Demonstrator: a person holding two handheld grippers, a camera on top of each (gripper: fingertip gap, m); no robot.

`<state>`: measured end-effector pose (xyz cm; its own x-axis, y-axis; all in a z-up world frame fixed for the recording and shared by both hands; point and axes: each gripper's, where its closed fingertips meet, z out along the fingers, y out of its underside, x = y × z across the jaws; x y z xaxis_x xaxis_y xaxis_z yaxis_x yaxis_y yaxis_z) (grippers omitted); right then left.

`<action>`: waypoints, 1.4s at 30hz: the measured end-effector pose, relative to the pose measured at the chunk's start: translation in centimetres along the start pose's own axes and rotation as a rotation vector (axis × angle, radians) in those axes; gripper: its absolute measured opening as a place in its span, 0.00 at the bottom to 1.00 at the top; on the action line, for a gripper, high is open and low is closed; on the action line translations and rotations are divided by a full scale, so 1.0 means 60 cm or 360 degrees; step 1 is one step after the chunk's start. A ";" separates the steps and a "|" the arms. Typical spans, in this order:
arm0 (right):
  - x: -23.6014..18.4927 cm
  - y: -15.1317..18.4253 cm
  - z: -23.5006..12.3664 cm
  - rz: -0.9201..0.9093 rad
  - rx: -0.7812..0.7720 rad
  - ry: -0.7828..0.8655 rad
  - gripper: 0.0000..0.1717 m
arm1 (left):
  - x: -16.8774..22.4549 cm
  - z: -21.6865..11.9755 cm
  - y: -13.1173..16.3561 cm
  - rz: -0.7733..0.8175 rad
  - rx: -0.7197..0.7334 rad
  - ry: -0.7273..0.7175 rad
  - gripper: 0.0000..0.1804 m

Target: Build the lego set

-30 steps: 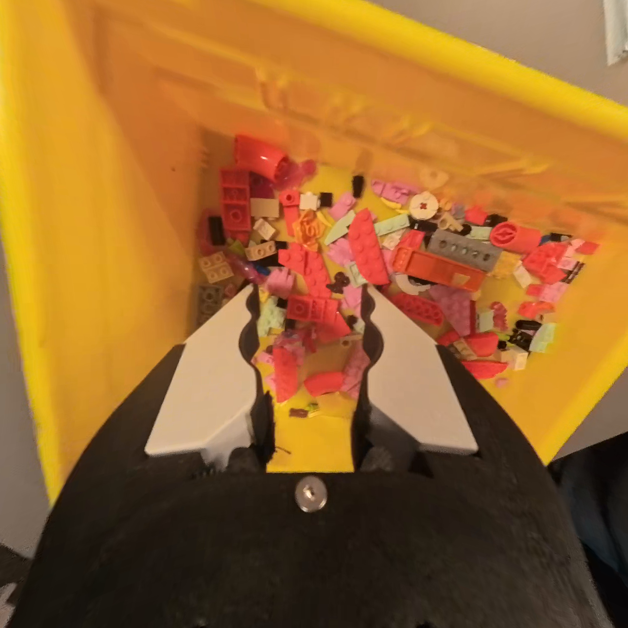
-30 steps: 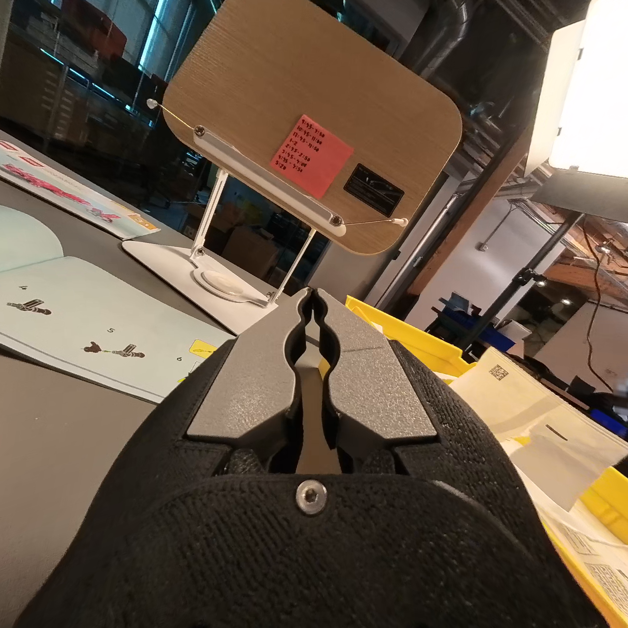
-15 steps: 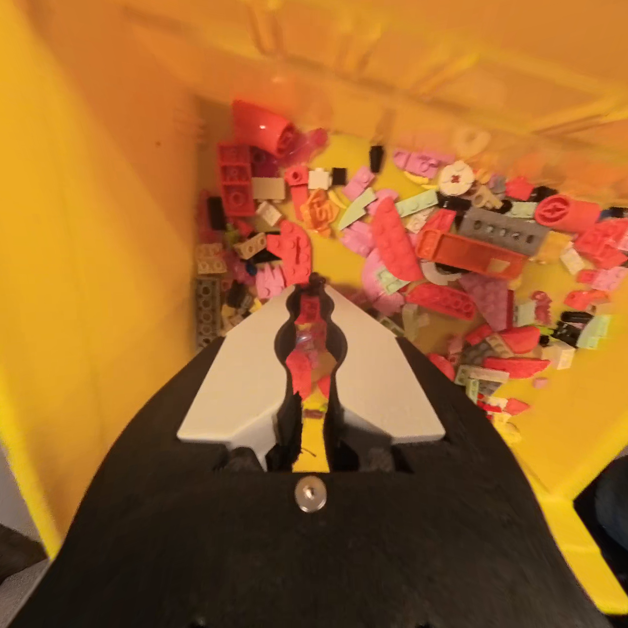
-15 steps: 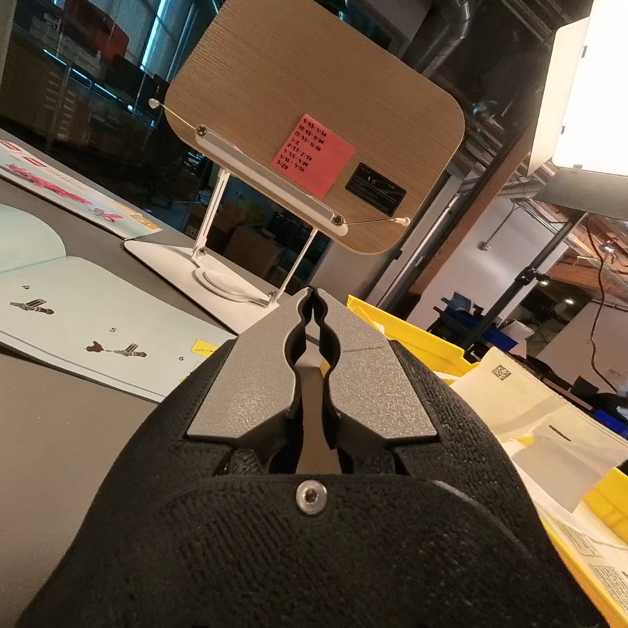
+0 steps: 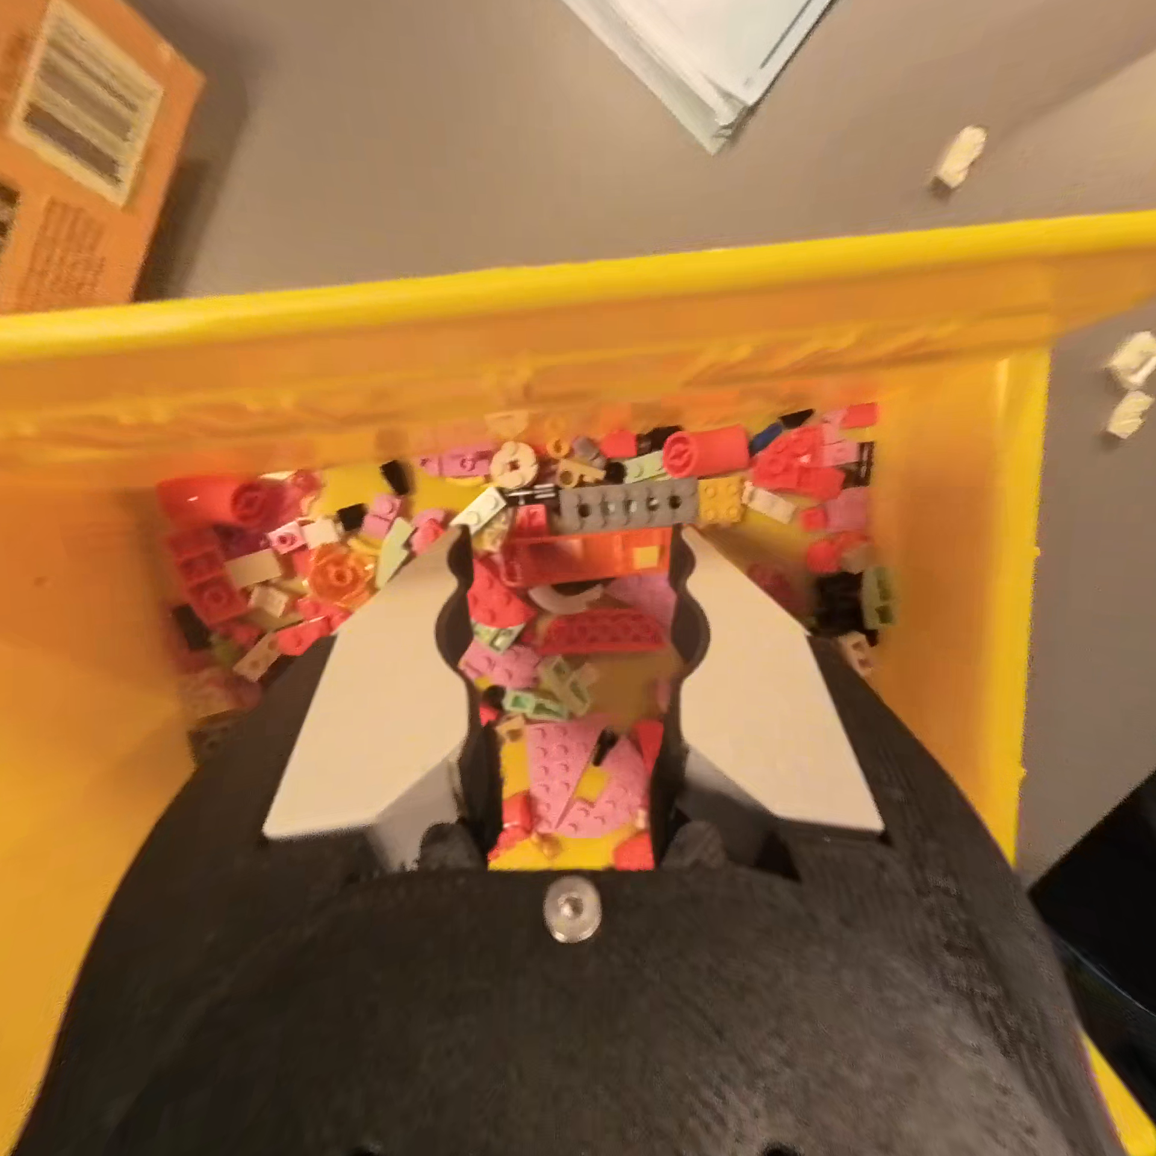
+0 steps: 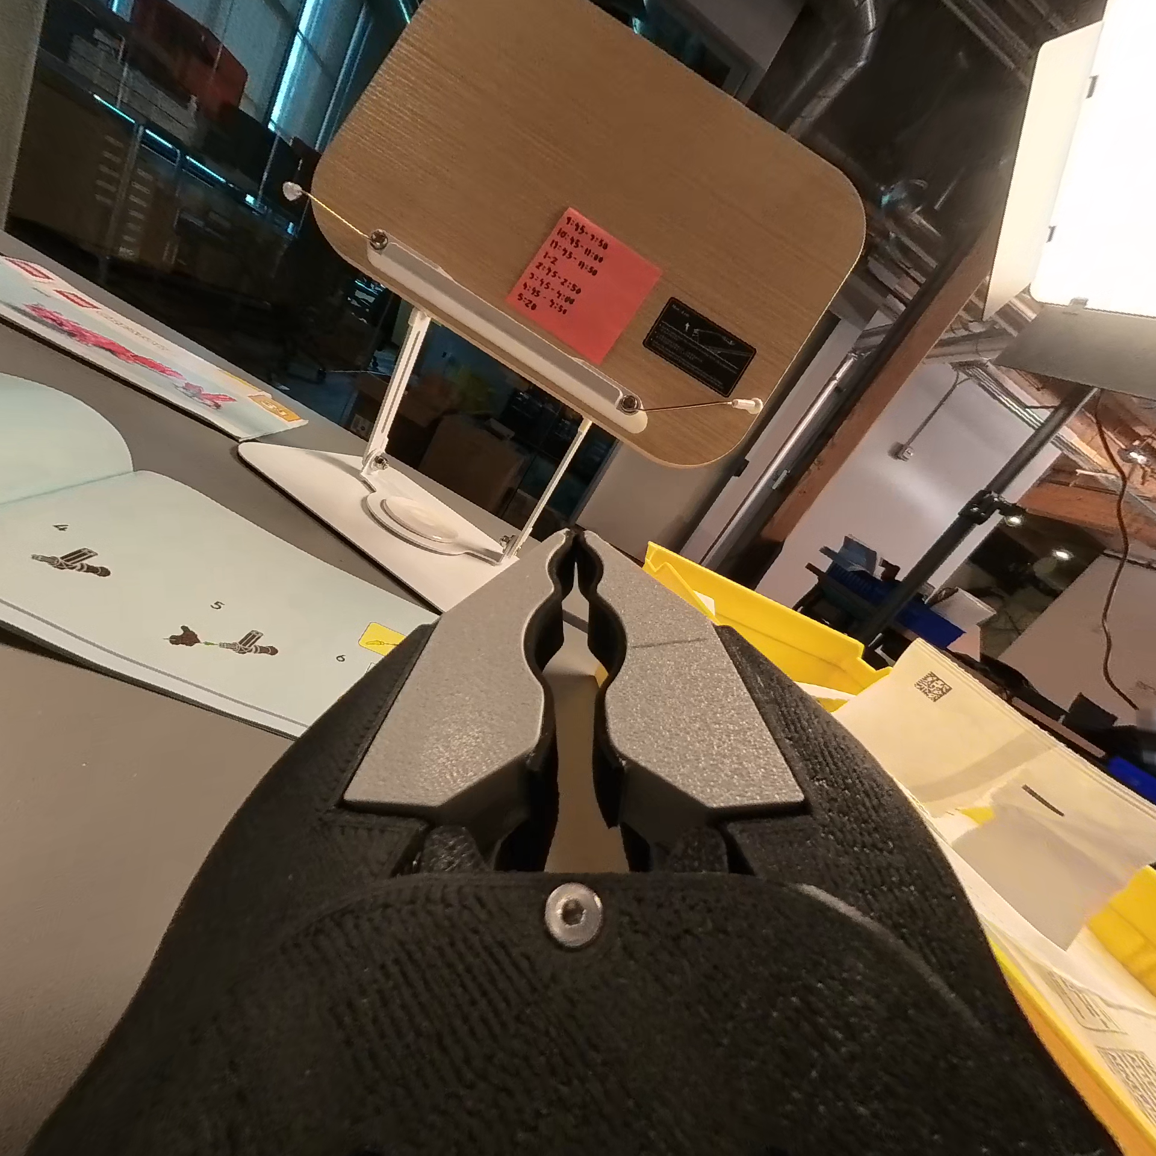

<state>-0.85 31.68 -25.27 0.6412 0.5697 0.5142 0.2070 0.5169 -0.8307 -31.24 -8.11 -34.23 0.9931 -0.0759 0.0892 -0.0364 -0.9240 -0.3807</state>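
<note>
Loose bricks (image 5: 350,563), mostly red and pink, lie heaped on the floor of the yellow bin (image 5: 563,300). My left tongs (image 5: 572,535) hang over the heap, spread wide. A clear orange-red long piece (image 5: 582,557) and a grey holed brick (image 5: 625,503) lie just past the tips. Neither pad presses on anything, so I have hold of nothing.

Change: half a second earlier these tongs were nearly closed around a small red piece in the heap. Now they stand apart and the piece is out of their grip.

The right tongs (image 6: 574,537) have not changed: closed tip to tip and bare, above the table (image 6: 94,813), pointing at the wooden book stand (image 6: 588,187), with the open instruction booklet (image 6: 156,594) to the left.
</note>
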 end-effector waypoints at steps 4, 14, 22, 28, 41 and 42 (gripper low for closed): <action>-0.001 0.000 0.000 0.0005 -0.0001 -0.0009 0.00 | 0.000 0.015 0.019 0.0083 -0.0140 -0.0069 0.41; -0.003 0.001 0.001 0.0019 -0.0002 -0.0024 0.00 | 0.016 0.007 0.027 0.0038 -0.0147 0.0087 0.15; -0.005 0.001 0.002 0.0027 -0.0003 -0.0037 0.00 | -0.019 -0.029 0.032 -0.0051 -0.0085 0.0003 0.10; -0.008 0.000 0.001 0.0026 0.0002 -0.0050 0.00 | -0.132 -0.087 0.040 -0.0615 0.0077 -0.0416 0.10; -0.013 -0.001 0.002 0.0004 0.0002 -0.0065 0.00 | -0.099 -0.073 0.030 -0.0216 0.0107 -0.0668 0.34; -0.013 -0.001 0.002 0.0005 0.0003 -0.0066 0.00 | -0.078 -0.067 0.020 -0.0175 0.0139 -0.0577 0.33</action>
<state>-1.43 31.29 -25.61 0.6109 0.5972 0.5197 0.2033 0.5161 -0.8320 -36.38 -10.37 -31.39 0.9660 0.1737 -0.1915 0.0665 -0.8827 -0.4653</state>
